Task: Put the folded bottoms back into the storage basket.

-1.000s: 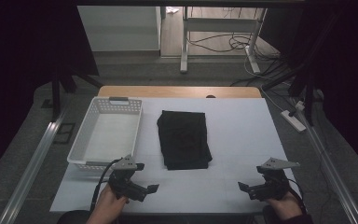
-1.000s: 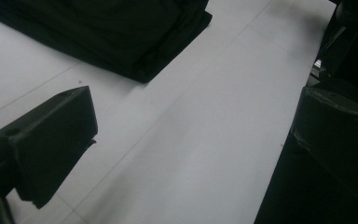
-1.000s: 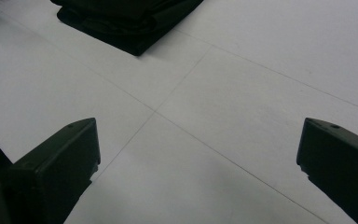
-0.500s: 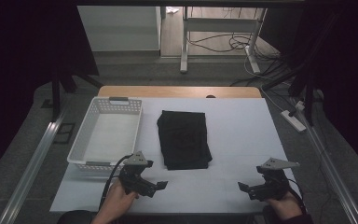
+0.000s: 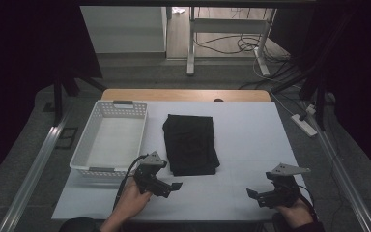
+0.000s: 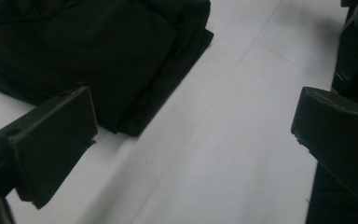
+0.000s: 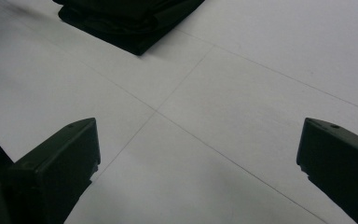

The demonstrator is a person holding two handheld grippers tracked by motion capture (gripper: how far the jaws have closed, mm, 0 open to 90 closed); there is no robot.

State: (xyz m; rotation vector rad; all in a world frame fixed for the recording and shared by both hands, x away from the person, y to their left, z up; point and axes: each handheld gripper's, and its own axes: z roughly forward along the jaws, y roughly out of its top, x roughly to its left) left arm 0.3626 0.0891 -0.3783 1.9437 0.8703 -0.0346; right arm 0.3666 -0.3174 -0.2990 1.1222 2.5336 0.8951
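A folded black cloth (image 5: 191, 144) lies flat in the middle of the white table (image 5: 256, 130). My left gripper (image 5: 170, 182) is held low just in front of the cloth's near left corner and points right. Its jaws stand wide open with nothing between them. In the left gripper view (image 6: 196, 116) the cloth (image 6: 98, 56) fills the upper left, its corner just beyond the left jaw. My right gripper (image 5: 257, 195) rests near the table's front right edge, open and empty. From the right gripper view (image 7: 198, 135) the cloth's corner (image 7: 130, 23) lies well ahead.
An empty white plastic basket (image 5: 107, 170) stands on the table to the left of the cloth. A power strip (image 5: 302, 124) hangs off the right side. Beyond the table's far wooden edge (image 5: 183, 94) are a desk frame and cables on the floor.
My left gripper has moved right and slightly forward, closing in on the near left corner of the cloth. The right gripper has stayed where it was.
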